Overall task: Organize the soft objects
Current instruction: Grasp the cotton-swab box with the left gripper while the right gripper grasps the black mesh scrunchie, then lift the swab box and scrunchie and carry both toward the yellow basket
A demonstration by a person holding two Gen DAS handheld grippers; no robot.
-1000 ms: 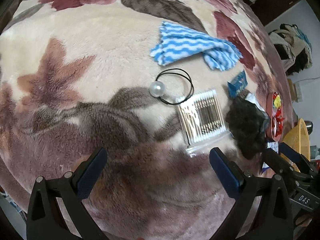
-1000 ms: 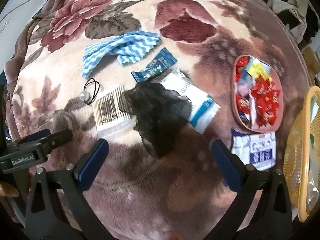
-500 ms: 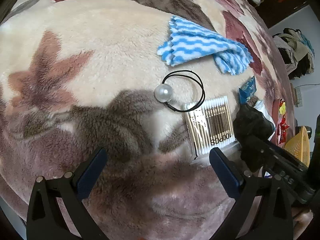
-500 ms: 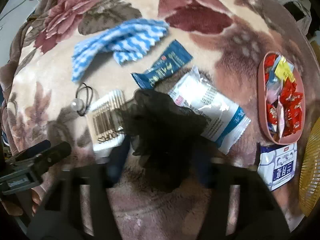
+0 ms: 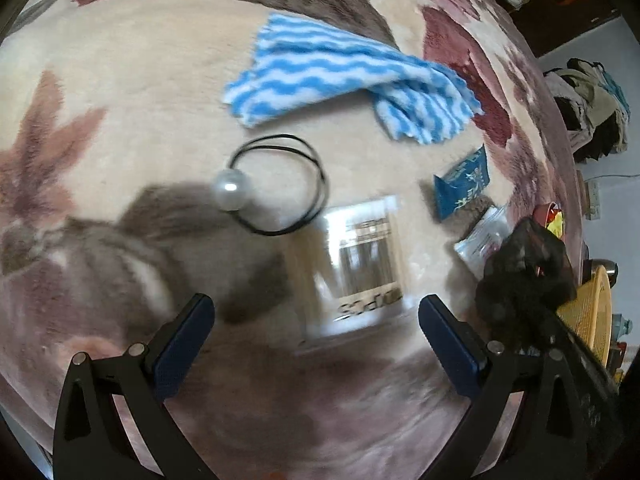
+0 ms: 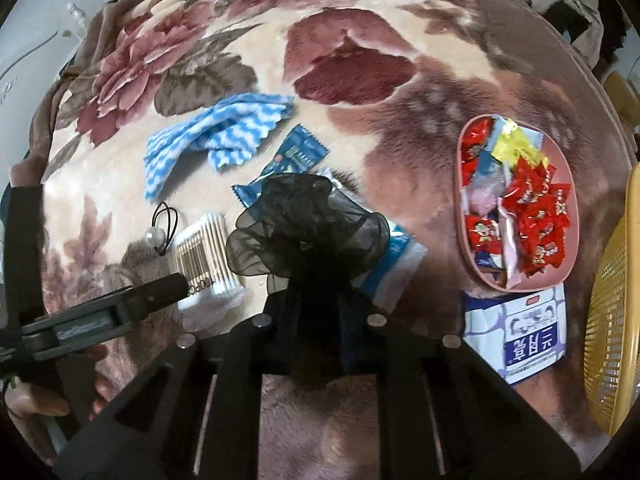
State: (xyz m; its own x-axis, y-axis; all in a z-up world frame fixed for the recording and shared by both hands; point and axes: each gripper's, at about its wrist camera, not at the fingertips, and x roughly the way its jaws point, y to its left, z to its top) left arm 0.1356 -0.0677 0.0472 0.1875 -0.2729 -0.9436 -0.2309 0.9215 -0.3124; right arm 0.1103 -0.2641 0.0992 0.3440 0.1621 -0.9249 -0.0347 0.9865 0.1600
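A: Black sheer organza scrunchie (image 6: 308,224), centre of the right wrist view, pinched at its lower ruffle by the right gripper (image 6: 310,300); jaws just closing down tight on the fabric, nearly together.

B: Lifted clear of the floral plush blanket (image 6: 360,60)?

A: Hard to tell; ruffles puffed out above the fingers, overlapping the white-and-blue sachet (image 6: 396,256) and the dark blue foil packet (image 6: 288,164) behind.

B: Left gripper (image 5: 316,336)?

A: Spread wide, nothing between the pads, lower middle of the left wrist view, hovering just below the clear packet of cotton swabs (image 5: 356,264). Pearl-bead black hair tie (image 5: 276,188) above and left of it, blue-and-white wavy striped cloth (image 5: 340,80) further up.

B: Advice for the lift?

A: Straight up, slowly, keeping the pinch firm on the bunched gauze so no layer slips. Worth checking nothing snags on the sachet corner. Probably toward the yellow woven basket (image 6: 616,340) at the right edge, steering wide of the pink oval tray of wrapped sweets (image 6: 568,184).
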